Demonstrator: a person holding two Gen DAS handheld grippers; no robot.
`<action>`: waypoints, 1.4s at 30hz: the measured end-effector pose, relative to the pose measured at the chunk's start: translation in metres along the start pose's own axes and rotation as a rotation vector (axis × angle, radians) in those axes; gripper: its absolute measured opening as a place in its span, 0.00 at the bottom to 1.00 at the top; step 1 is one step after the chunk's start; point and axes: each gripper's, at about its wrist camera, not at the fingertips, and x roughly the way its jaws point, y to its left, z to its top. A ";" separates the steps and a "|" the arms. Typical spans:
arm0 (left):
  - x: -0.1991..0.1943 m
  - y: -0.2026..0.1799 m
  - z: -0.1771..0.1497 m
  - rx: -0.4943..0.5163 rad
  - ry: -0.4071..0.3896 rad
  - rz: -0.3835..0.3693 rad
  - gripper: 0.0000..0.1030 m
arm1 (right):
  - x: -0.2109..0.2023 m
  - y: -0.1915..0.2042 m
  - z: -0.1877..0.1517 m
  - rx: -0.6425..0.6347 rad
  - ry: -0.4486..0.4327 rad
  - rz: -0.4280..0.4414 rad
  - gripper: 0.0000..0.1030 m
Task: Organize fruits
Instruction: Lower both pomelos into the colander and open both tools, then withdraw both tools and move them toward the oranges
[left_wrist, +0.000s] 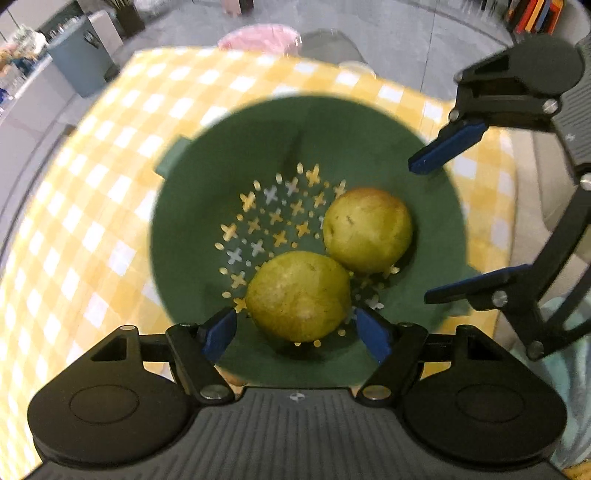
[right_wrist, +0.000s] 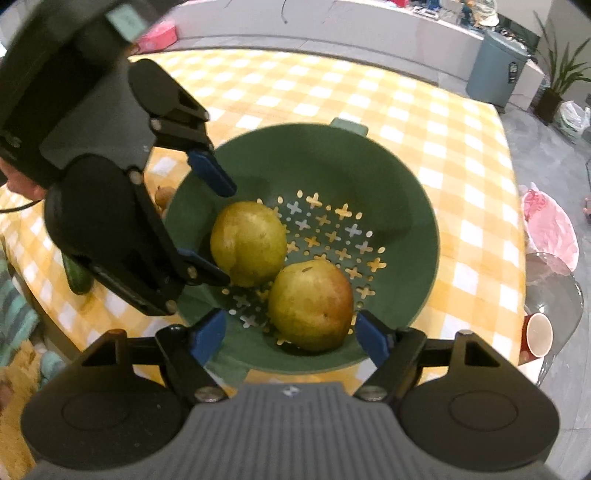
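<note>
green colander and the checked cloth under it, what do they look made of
Green colander: probably plastic, matte; smooth moulded wall, clean cross-shaped cut-outs, moulded tab handle. Checked cloth: yellow and white, lies flat; woven fabric or wipeable vinyl, too blurred to tell.

Two pears (left_wrist: 298, 295) (left_wrist: 367, 229), one green colander (left_wrist: 229, 155), two grippers (left_wrist: 295, 334) (right_wrist: 291, 334)

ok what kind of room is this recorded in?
Probably a home-style dining or kitchen area, possibly staged. A table with a yellow checked cloth holds a green colander with two pears; a lidded bin and a potted plant stand beyond.
</note>
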 end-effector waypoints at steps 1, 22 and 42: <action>-0.010 -0.002 -0.003 -0.001 -0.023 0.005 0.84 | -0.006 0.003 0.000 0.008 -0.013 -0.004 0.73; -0.164 -0.019 -0.145 -0.321 -0.411 0.201 0.84 | -0.091 0.118 -0.052 0.339 -0.405 -0.141 0.77; -0.162 -0.022 -0.265 -0.501 -0.527 0.184 0.76 | -0.029 0.220 -0.089 0.432 -0.444 -0.118 0.67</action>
